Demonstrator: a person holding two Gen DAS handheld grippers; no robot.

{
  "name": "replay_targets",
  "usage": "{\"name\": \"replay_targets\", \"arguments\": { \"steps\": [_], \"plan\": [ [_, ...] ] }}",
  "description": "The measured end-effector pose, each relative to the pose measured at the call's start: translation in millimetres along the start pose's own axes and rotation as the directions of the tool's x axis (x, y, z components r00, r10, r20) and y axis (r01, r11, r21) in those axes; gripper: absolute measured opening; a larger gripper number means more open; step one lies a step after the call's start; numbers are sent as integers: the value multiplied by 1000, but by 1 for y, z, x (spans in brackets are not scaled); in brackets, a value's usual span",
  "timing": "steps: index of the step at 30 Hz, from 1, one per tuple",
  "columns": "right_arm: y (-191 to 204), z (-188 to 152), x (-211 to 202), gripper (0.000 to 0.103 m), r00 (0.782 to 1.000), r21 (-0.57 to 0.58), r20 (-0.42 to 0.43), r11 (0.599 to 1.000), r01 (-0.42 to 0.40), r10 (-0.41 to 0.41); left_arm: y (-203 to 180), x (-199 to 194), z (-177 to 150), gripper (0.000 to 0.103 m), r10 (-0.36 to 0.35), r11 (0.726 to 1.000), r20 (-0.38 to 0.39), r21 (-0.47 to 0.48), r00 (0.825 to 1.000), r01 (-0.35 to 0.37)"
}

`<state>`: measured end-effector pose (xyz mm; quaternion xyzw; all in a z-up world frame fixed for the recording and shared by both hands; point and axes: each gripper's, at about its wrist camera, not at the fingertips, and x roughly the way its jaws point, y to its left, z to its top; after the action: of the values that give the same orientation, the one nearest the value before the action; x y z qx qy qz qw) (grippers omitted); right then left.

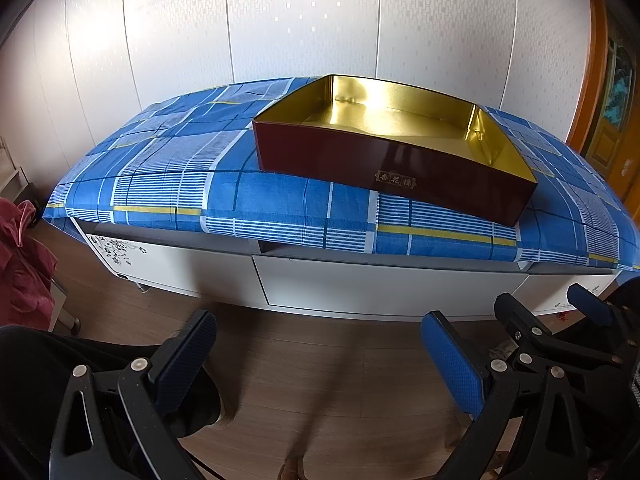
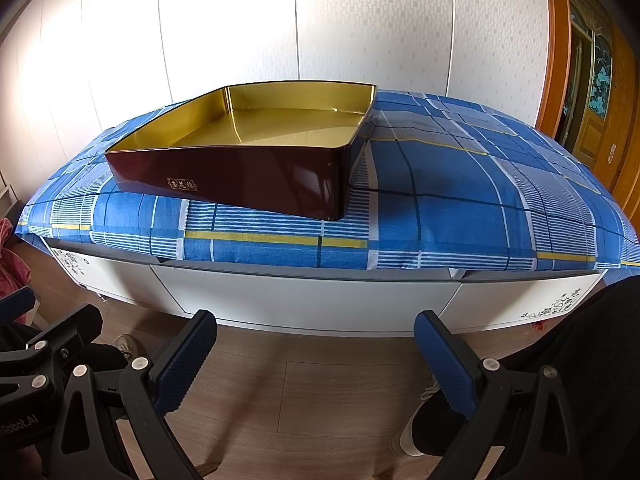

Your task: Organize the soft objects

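White textured wall panels (image 1: pixel 304 20) back a low white cabinet (image 2: pixel 304 300) covered by a blue plaid cloth with white and yellow stripes (image 2: pixel 460 184). On the cloth sits an open rectangular tin box, dark maroon outside and shiny gold inside (image 1: pixel 360 156) — nothing visible inside it, small gold label on its front wall. No soft objects lie on the cloth in either view; a crumpled red-pink fabric (image 1: pixel 24 264) shows at the far left edge, beside the cabinet, off the cloth. Left gripper (image 1: pixel 320 360), black frame with blue textured pads, hovers over the wood-look floor (image 1: pixel 312 392) in front of the cabinet, jaws spread wide, holding nothing. Right gripper (image 2: pixel 316 356) — same build, jaws also wide apart and empty, over the floor, just beside the left one. An orange wooden door frame (image 2: pixel 556 40) stands at right.
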<state>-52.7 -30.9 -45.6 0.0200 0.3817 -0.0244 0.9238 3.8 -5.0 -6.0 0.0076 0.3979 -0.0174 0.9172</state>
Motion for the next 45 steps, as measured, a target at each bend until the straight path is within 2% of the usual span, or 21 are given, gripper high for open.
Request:
{"name": "replay_targets", "arguments": {
  "steps": [9,14,17,19,21,22,24,25,27,30,32,34,38,39,41,45],
  "plan": [
    [3,-1,8,101,1000,-43,-14,999,-8,8,6,6,0,103,-42,999,-28,-18,999,42],
    [4,-1,24,101,998,-89,-67,996,-18,12,13,16,-1,103,-70,997,-53,-43,996,68],
    [7,-2,36,101,996,-153,-90,987,-39,25,20,26,-2,103,-96,993,-93,-74,991,90],
    [19,-3,46,101,994,-255,-106,966,-43,16,26,32,-2,103,-110,989,-115,-115,987,97],
    [29,-5,54,101,994,-351,-112,935,-53,14,34,36,-1,103,-105,983,-141,-161,984,82],
    [38,-8,61,101,992,-423,-122,904,-66,16,37,39,-1,103,-108,980,-160,-182,981,78],
    [59,-21,76,100,990,-586,-142,808,-62,-27,41,40,-1,103,-115,977,-149,-194,982,85],
    [63,-26,80,100,989,-629,-141,775,-57,-41,42,40,-1,103,-107,976,-142,-202,984,77],
    [75,-42,97,99,988,-739,-124,673,-31,-90,46,38,0,103,-105,973,-124,-217,987,76],
    [77,-53,124,94,979,-801,-145,598,-31,-144,48,41,0,103,-134,969,-131,-227,982,102],
    [73,-56,142,86,970,-816,-169,577,-37,-177,49,46,-2,103,-162,964,-167,-237,973,120],
    [64,-56,158,84,961,-829,-171,558,-22,-216,51,51,-4,103,-188,956,-182,-260,965,137],
    [51,-51,183,68,949,-850,-135,525,37,-285,54,55,-6,103,-192,950,-177,-279,965,138],
    [49,-50,189,61,946,-853,-131,519,45,-297,54,55,-6,103,-199,947,-177,-289,964,143],
    [46,-48,201,53,943,-865,-116,498,59,-314,59,59,-8,103,-219,937,-180,-314,959,155],
    [47,-48,210,54,947,-900,-49,426,96,-318,62,63,-9,103,-216,934,-180,-326,960,148]
  ]
}}
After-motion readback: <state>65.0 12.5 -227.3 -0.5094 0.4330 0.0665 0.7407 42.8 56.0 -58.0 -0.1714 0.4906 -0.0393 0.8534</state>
